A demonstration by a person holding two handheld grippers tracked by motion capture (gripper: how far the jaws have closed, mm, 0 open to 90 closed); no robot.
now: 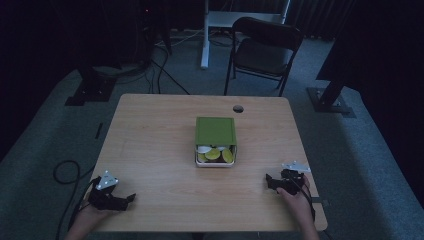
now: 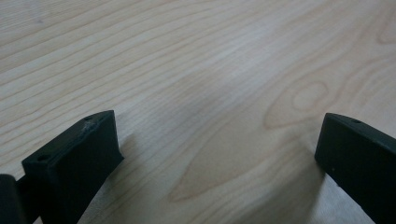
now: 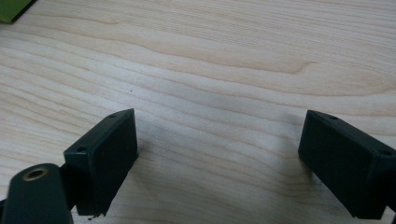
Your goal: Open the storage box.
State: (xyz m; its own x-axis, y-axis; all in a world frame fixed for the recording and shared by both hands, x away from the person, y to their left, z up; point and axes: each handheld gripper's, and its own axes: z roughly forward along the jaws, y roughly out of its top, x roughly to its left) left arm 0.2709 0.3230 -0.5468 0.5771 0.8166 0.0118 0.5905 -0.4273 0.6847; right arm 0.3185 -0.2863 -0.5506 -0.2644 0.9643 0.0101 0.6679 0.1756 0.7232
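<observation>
Both claws gape, nothing between jaws: left gripper [image 1: 131, 198] near-left of green box [image 1: 215, 141], right gripper [image 1: 269, 181] near-right.

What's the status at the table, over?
Left tool and right tool open, empty, near front edge. Green box mid-table, lid slid back, round pieces showing. Nothing in the way.

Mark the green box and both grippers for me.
green box [image 1: 215, 131], high view, on its green lid.
left gripper [image 1: 131, 198], high view, between its open fingers.
right gripper [image 1: 269, 181], high view, between its open fingers.
</observation>
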